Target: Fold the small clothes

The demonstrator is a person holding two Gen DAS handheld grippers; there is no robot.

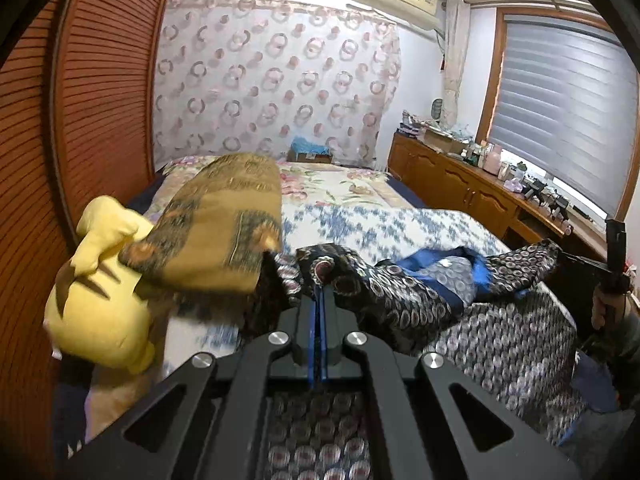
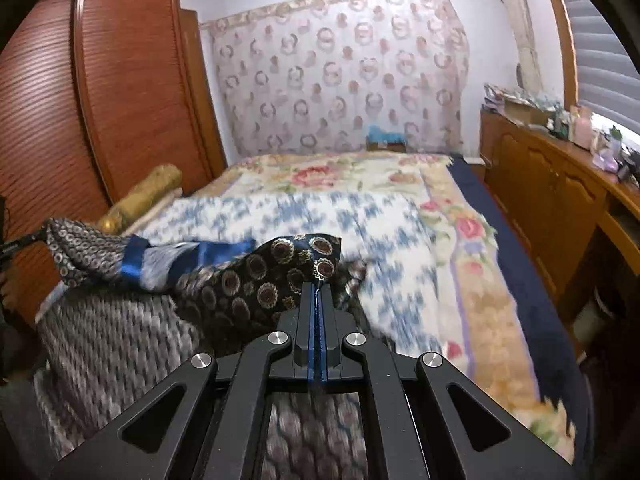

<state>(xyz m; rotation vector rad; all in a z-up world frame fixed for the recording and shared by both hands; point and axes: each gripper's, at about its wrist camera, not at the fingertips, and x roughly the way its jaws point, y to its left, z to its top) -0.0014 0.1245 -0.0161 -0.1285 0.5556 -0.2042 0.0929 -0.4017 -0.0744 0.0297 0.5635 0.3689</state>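
A dark garment with ring patterns and a blue band (image 1: 420, 280) hangs stretched between both grippers above the bed. My left gripper (image 1: 320, 286) is shut on one corner of it, jaws pressed together. My right gripper (image 2: 318, 284) is shut on the other corner (image 2: 296, 258). The rest of the garment (image 2: 120, 332) drapes down below. In the left wrist view the right gripper (image 1: 584, 264) shows at the far right holding the cloth's end; in the right wrist view the left gripper (image 2: 20, 244) shows at the far left.
The bed (image 2: 400, 216) has a blue-white cover over a floral blanket. A yellow plush toy (image 1: 104, 300) and an olive patterned pillow (image 1: 224, 220) lie on its left. A wooden wardrobe (image 2: 120, 92) stands left, a cluttered wooden cabinet (image 2: 560, 184) right under the window.
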